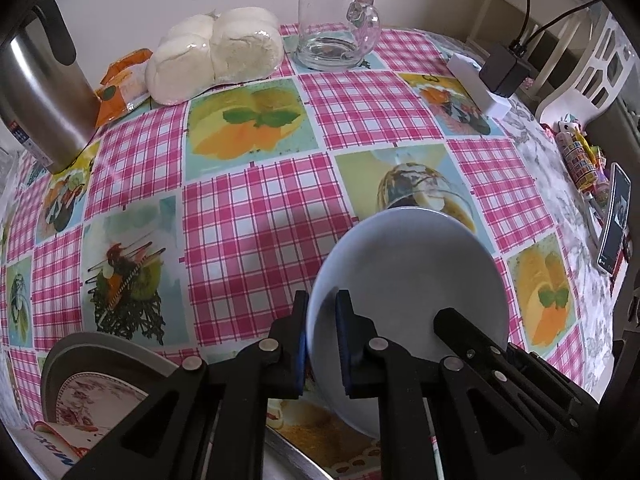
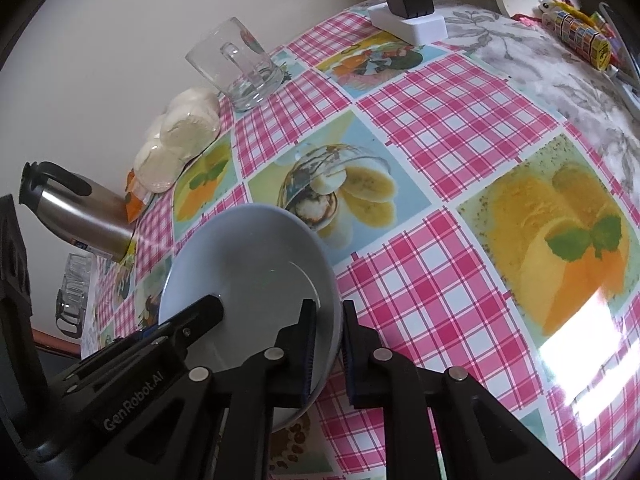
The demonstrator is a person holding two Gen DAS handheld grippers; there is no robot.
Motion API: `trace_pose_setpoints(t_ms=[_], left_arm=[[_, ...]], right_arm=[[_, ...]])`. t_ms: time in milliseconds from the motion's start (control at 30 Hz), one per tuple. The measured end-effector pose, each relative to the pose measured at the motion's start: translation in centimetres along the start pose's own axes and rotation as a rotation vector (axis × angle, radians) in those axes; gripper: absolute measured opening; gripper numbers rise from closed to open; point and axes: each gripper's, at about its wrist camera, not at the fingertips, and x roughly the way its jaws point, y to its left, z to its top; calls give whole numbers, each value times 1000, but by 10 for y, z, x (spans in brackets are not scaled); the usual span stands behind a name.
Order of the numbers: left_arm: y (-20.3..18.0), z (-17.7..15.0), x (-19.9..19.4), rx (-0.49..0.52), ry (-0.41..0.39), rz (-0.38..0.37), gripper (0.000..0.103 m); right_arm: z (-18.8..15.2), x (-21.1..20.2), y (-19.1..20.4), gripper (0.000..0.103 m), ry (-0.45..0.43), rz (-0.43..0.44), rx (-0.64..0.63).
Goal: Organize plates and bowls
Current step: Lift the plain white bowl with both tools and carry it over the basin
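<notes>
Holding: both grippers pinch one pale blue bowl by opposite rims, likely for balance
Tablecloth: glossy pink check with fruit prints
Bowl: smooth, round ceramic, tilted above the near table
Left gripper: clamped on its left rim
Right gripper: clamped on its right rim

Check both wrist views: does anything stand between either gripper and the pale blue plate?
No. The left gripper and the right gripper each already clamp the pale blue plate by opposite rims.
</notes>
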Motion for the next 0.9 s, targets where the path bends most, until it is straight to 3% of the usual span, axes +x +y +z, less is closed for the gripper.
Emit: trace_pose_setpoints(t_ms=[200, 533, 900], left_arm=[[-5, 2, -10, 9, -26, -10, 13], [-6, 9, -66, 2, -141, -65, 13], [14, 1, -118, -41, -242, -84, 13]], right_arm=[[0, -6, -3, 13, -5, 9, 19], [12, -59, 9, 14, -114, 69, 2], [8, -104, 49, 14, -193, 121, -57]])
